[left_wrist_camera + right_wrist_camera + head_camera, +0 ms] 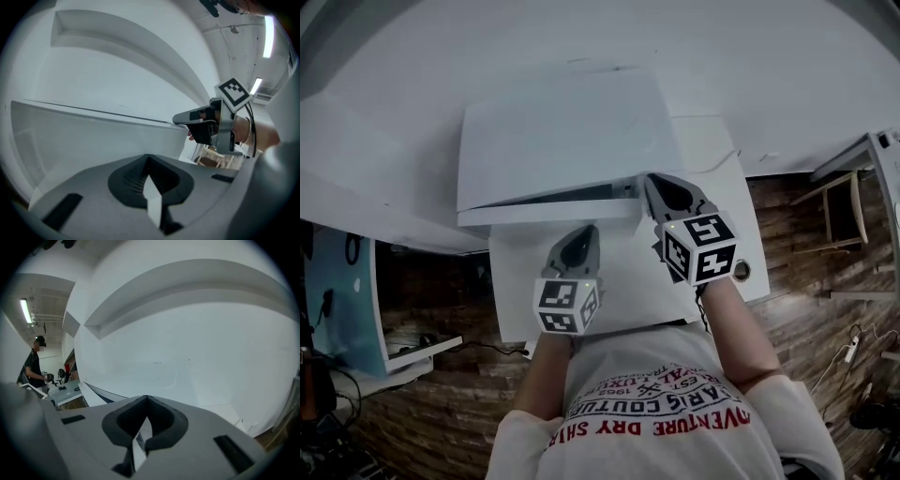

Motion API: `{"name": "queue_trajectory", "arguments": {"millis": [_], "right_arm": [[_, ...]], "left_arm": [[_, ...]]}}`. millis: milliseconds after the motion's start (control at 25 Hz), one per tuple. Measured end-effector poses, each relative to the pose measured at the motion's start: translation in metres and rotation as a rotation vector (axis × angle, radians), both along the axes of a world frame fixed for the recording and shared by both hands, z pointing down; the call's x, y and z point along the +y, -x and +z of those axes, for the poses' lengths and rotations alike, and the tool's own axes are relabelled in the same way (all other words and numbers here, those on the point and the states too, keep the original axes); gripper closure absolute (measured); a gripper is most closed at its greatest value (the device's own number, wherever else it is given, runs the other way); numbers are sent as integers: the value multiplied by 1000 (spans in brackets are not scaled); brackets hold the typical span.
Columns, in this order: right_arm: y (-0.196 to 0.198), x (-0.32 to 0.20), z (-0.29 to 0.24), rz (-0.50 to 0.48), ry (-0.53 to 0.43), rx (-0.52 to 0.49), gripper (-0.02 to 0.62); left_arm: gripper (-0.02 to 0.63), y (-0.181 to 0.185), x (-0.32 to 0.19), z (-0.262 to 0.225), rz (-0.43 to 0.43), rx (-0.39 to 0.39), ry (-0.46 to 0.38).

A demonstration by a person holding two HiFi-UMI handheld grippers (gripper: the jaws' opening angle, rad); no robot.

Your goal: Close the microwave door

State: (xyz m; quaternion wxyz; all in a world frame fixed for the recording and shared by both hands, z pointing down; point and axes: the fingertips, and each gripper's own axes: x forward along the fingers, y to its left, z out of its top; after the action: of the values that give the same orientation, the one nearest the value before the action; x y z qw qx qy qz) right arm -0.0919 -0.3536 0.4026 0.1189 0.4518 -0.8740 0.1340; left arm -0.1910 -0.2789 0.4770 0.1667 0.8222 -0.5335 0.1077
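Observation:
A white microwave (pixel 562 131) stands on a white table (pixel 619 272) against a white wall. Its door (pixel 548 211) hangs ajar by a narrow dark gap, hinged at the left. My right gripper (pixel 656 185) is shut and empty, with its tip at the door's right free end. The left gripper (pixel 585 232), also shut and empty, sits just in front of the door's middle. In the left gripper view the door face (pixel 93 136) fills the left side, the right gripper (pixel 199 123) is at its edge, and the left gripper (pixel 149 157) points at the door. The right gripper (pixel 146 398) faces the door's dark edge (pixel 101 392).
A pale blue panel (pixel 342 281) stands on the left over a wooden floor (pixel 441 412). At the right are a wooden stool (pixel 839 202) and a cable (pixel 853 349) on the floor. A person (pixel 35 364) stands far off at a desk.

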Motion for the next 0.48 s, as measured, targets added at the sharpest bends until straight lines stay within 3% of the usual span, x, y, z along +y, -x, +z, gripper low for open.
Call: {"name": "queue_trajectory", "arguments": {"millis": [480], "right_arm": [[-4,1,1,-33,0,0,584]], "left_arm": [[600,3,-17,1,-49,65,1]]}}
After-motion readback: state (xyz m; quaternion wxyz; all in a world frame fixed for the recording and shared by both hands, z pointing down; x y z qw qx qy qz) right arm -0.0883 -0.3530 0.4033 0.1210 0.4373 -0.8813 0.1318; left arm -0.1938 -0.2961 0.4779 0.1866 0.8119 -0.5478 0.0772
